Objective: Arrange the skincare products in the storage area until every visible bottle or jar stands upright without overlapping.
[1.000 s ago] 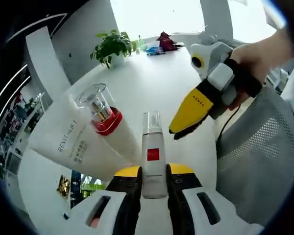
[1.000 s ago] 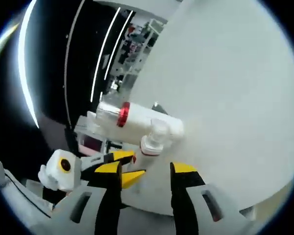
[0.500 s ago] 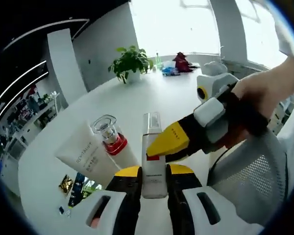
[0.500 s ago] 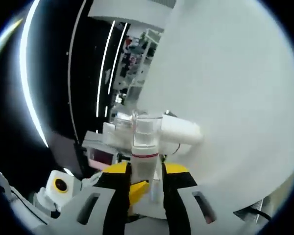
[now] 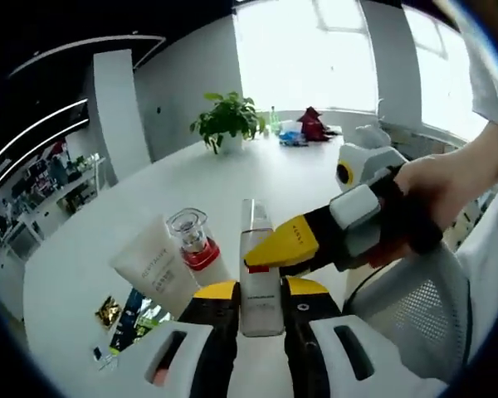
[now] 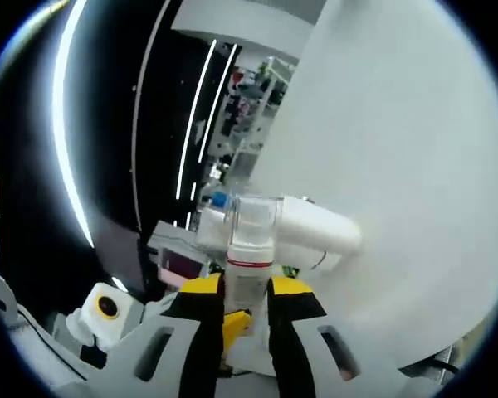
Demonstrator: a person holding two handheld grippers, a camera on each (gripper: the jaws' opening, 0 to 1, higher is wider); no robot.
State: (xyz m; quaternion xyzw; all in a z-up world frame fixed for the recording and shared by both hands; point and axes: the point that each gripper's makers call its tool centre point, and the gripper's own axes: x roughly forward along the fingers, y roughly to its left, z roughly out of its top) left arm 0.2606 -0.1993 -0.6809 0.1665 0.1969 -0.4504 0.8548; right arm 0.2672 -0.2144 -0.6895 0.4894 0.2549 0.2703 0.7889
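- Currently, your left gripper [image 5: 260, 292] clamps the slim pump bottle [image 5: 258, 269] low on its body; your right gripper [image 6: 246, 292] pinches its neck.
- Smooth, light plastic probably slips; hold the body, above the table [image 5: 174, 191].
- Nearby: tube [image 5: 158, 264], red-collared bottle [image 5: 197, 249].

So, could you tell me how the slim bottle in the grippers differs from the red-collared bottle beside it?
The slim bottle is narrow and straight, with a red square label; the red-collared bottle is wider, with a red band under its clear cap. The slim bottle is clamped between the left gripper jaws, and the right gripper is shut on it too; the red-collared bottle is ungripped, against a white tube. Both have white bodies and clear caps.
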